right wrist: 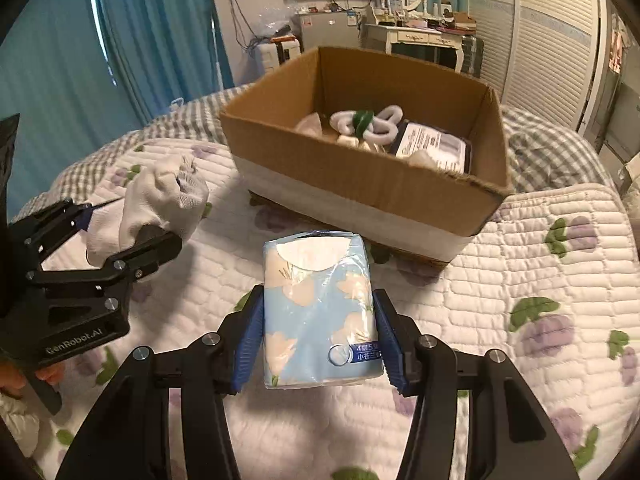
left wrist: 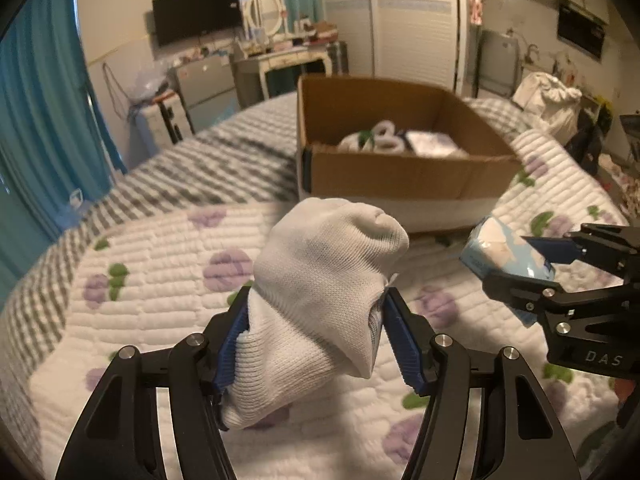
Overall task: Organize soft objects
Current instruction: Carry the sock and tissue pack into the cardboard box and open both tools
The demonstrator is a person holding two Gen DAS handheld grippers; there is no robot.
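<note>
Quilted bedding (right wrist: pixel 540 248) spreads beneath us, where our left gripper (left wrist: pixel 316 332) is clamped on a white sock (left wrist: pixel 324 280) and our right gripper (right wrist: pixel 320 340) squeezes a blue tissue pack (right wrist: pixel 320 312), both held clear of the quilt. Ahead at twelve o'clock sits the cardboard box (right wrist: pixel 360 196), already holding other soft things; we should lift both loads above its near wall, well inside, before loosening either grip.

Quilted floral bed (right wrist: pixel 520 264) under cardboard box (right wrist: pixel 360 196), seemingly on wicker
</note>
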